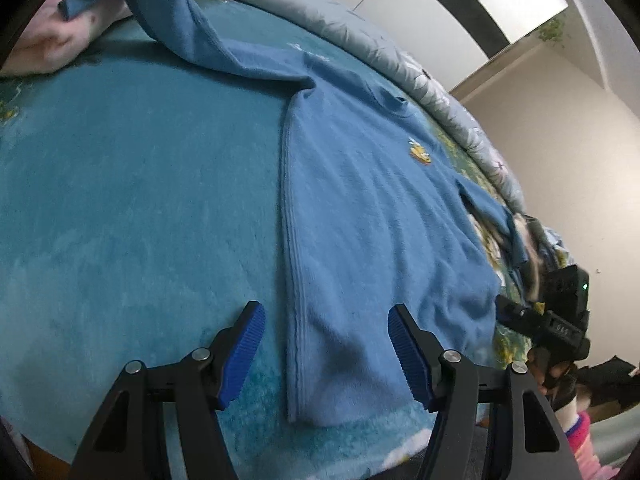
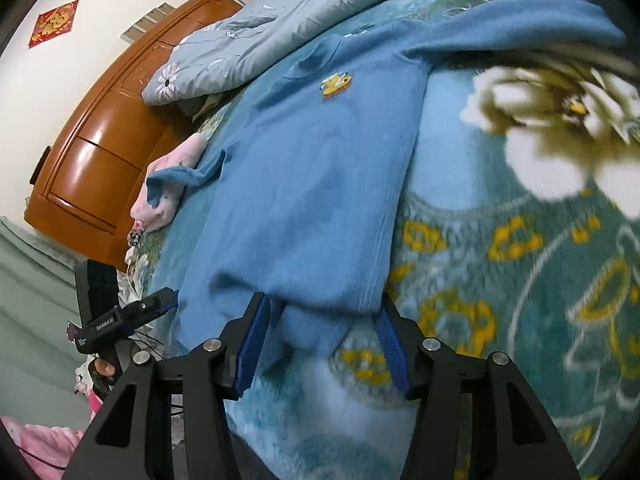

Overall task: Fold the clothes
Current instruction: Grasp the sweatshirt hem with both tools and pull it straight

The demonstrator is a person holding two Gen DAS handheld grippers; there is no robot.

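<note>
Currently: blue sweater (image 1: 360,216) flat on bed blanket (image 1: 140,200). Left gripper (image 1: 324,344) and right gripper (image 2: 320,340), jaws released, straddle hem. Risk: pinching blanket pile too, dragging it.

A blue sweater (image 1: 372,208) with a small yellow emblem (image 1: 419,152) lies flat on the teal blanket (image 1: 140,200), its hem between the left gripper's (image 1: 326,354) parted blue pads (image 1: 244,354), the right gripper (image 1: 556,320) at its far edge.

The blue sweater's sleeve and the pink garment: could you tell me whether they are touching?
Touching. The right wrist view shows the sleeve of the sweater draped over the pink garment.
</note>
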